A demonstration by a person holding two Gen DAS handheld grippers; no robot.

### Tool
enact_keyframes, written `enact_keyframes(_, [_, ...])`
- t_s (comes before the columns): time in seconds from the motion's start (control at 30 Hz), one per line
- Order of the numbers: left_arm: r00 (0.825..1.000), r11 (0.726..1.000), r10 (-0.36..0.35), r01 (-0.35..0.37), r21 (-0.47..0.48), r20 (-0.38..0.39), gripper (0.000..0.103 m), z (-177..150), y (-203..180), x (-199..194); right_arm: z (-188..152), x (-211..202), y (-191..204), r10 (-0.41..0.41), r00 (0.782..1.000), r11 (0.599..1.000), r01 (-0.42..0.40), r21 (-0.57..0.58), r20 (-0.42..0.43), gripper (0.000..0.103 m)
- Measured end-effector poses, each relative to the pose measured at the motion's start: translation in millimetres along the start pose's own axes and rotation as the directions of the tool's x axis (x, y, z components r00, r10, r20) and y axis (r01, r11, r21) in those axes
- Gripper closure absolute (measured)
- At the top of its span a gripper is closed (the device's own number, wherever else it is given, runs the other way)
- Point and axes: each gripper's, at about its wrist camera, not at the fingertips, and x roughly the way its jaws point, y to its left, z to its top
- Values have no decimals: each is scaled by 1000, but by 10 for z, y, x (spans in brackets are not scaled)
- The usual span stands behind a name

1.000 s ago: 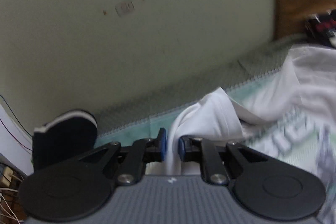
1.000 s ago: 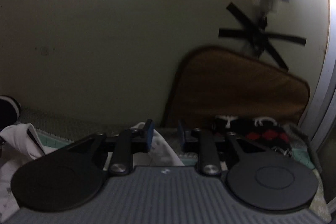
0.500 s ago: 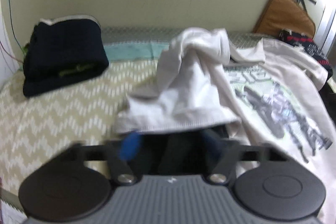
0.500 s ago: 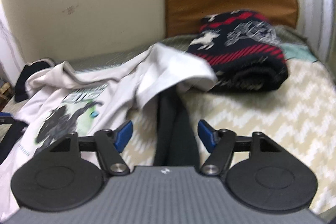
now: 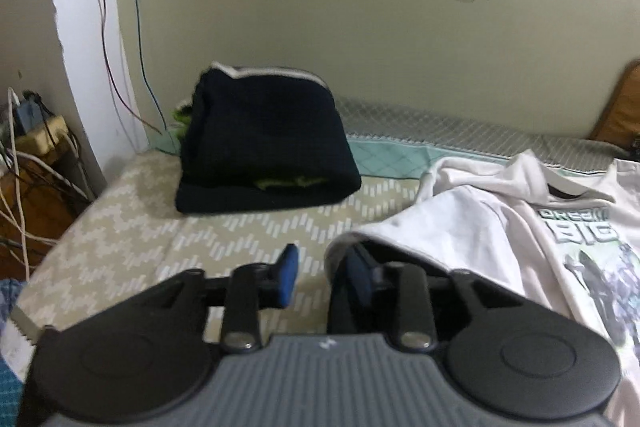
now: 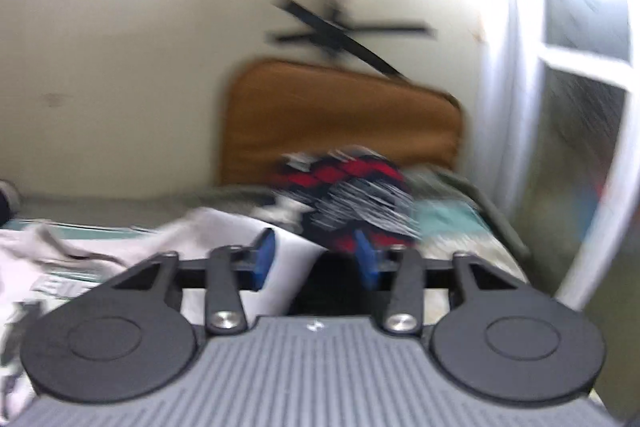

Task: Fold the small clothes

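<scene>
A white printed T-shirt (image 5: 520,227) lies spread on the bed, its left sleeve folded over near my left gripper (image 5: 320,267). That gripper is open, and its right fingertip sits at the sleeve's hem, the left one over bare bedspread. In the blurred right wrist view the shirt's right sleeve (image 6: 248,227) lies just beyond my right gripper (image 6: 314,259), which is open with nothing between its fingers.
A folded black garment (image 5: 264,155) sits at the bed's far left. A folded red-and-black patterned sweater (image 6: 352,187) lies ahead of the right gripper, before a brown cushion (image 6: 340,119) against the wall. Wires and a cluttered stand (image 5: 36,147) are left of the bed (image 5: 140,227).
Both grippers were shut on the shirt's sleeves and lifted a second ago; they have opened, let the sleeves drop onto the shirt, and drawn back. The left view has swung left.
</scene>
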Motion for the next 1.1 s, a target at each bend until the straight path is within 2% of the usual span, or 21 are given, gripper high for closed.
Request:
enact_keyframes(0.03, [1000, 1000, -17, 17, 2, 2, 64, -17, 34, -45, 42, 44, 160, 91, 996, 996, -91, -7, -23, 56])
enact_keyframes(0.1, [999, 999, -44, 44, 2, 7, 61, -90, 105, -168, 87, 228, 565, 245, 965, 968, -248, -22, -94, 56])
enact_keyframes(0.17, [998, 998, -63, 63, 4, 6, 52, -231, 183, -283, 89, 496, 1005, 362, 915, 927, -373, -33, -176, 62])
enact_keyframes(0.2, [997, 997, -73, 73, 1, 4, 49, -309, 214, -359, 74, 666, 1244, 408, 885, 904, -426, -37, -225, 69])
enact_keyframes(0.3, [990, 990, -139, 138, -35, -26, 45, -572, 317, -557, -15, 1221, 1914, 489, 794, 848, -530, -16, -362, 76])
enact_keyframes(0.4, [975, 975, -214, 210, -73, -58, 41, -825, 339, -745, -129, 1751, 2422, 499, 726, 832, -554, 29, -473, 77])
enact_keyframes(0.43, [967, 966, -249, 244, -80, -58, 39, -906, 326, -814, -165, 1898, 2570, 486, 720, 836, -549, 21, -495, 78])
enact_keyframes(0.47, [961, 960, -273, 268, -81, -54, 37, -968, 293, -868, -169, 2034, 2695, 460, 733, 848, -530, 2, -501, 79])
enact_keyframes(0.5, [956, 955, -290, 286, -77, -52, 37, -1013, 269, -896, -155, 2162, 2811, 428, 756, 864, -503, -21, -496, 79])
enact_keyframes(0.6, [953, 955, -294, 290, -58, -71, 39, -1086, 176, -890, 1, 2441, 2971, 317, 874, 928, -367, -72, -368, 78])
enact_keyframes(0.63, [957, 960, -278, 275, -47, -87, 40, -1096, 152, -853, 60, 2466, 2957, 307, 889, 940, -340, -39, -341, 76])
enact_keyframes(0.67, [961, 966, -259, 256, -41, -100, 46, -1110, 131, -812, 108, 2467, 2932, 322, 887, 942, -336, 17, -332, 76])
enact_keyframes(0.7, [963, 969, -246, 243, -42, -113, 51, -1111, 129, -771, 137, 2429, 2909, 359, 873, 932, -356, 72, -330, 76])
enact_keyframes(0.73, [961, 969, -245, 240, -52, -128, 62, -1107, 146, -720, 147, 2353, 2898, 396, 857, 917, -386, 98, -329, 76])
enact_keyframes(0.77, [959, 968, -249, 242, -68, -137, 75, -1114, 176, -663, 142, 2242, 2897, 424, 845, 904, -416, 96, -325, 76])
enact_keyframes(0.8, [959, 967, -252, 243, -82, -131, 82, -1109, 222, -625, 127, 2112, 2896, 447, 833, 891, -447, 80, -325, 76])
enact_keyframes(0.83, [959, 965, -254, 243, -94, -127, 98, -1101, 252, -596, 95, 1982, 2892, 473, 816, 874, -481, 65, -332, 76])
enact_keyframes(0.9, [959, 962, -255, 240, -127, -121, 99, -1063, 326, -548, 7, 1734, 2857, 530, 773, 835, -547, 56, -349, 75])
enact_keyframes(0.93, [968, 969, -227, 214, -125, -104, 99, -1026, 363, -549, -50, 1617, 2838, 557, 751, 815, -577, 57, -356, 75])
enact_keyframes(1.03, [995, 990, -90, 84, -111, -45, 99, -834, 495, -583, -214, 1364, 2809, 615, 692, 759, -650, 44, -378, 75])
enact_keyframes(1.1, [1000, 992, 12, -13, -124, -2, 99, -629, 620, -601, -334, 1277, 2750, 645, 657, 727, -685, 49, -390, 74])
